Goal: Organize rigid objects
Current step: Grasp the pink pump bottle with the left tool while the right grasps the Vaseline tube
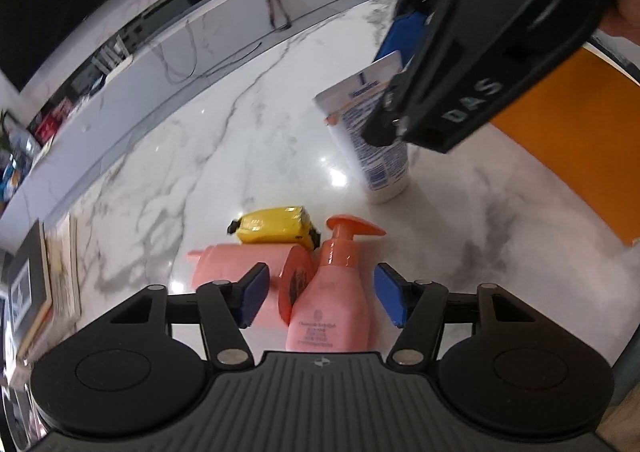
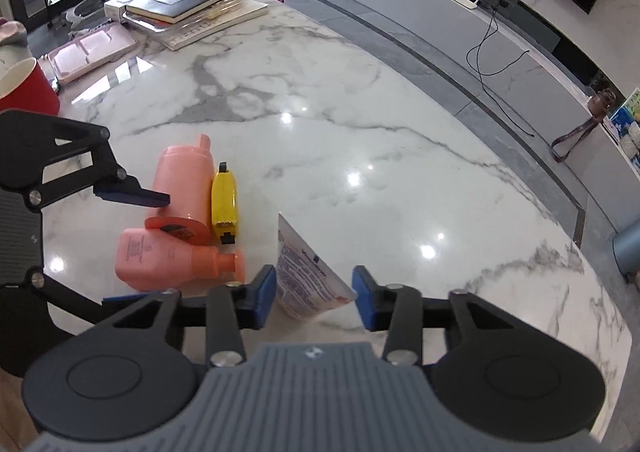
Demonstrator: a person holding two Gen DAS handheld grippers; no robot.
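On the shiny white marble table (image 2: 360,99) lie 3 things close together: a pink plastic pump bottle with an orange pump top (image 1: 332,296), a pink plastic bottle with a flat orange cap (image 2: 186,187), and a small yellow box-shaped tool with black ends (image 2: 225,207). The yellow tool touches the side of the capped bottle, and the pump bottle lies just beside the orange cap. All 3 lie flat on their sides.

A white plastic tube with blue print (image 2: 308,276) stands on its cap, a little apart from the group.

The left gripper (image 1: 324,296) hangs over the pump bottle. Its blue pads are apart, one on each side of the bottle's neck and body, and they do not press it. The right gripper (image 2: 314,294) is around the white tube near its flat top end. Its pads look close to the tube, but I cannot tell if they squeeze it.

I think the pump bottle is stiff, smooth and a bit slippery, and it may be heavy if it is full. The best place to hold it is likely across the wide flat body, not the thin neck or the pump. The tube is softer and could squash or tip, so hold it lower down, where it is round and firm, and go gently
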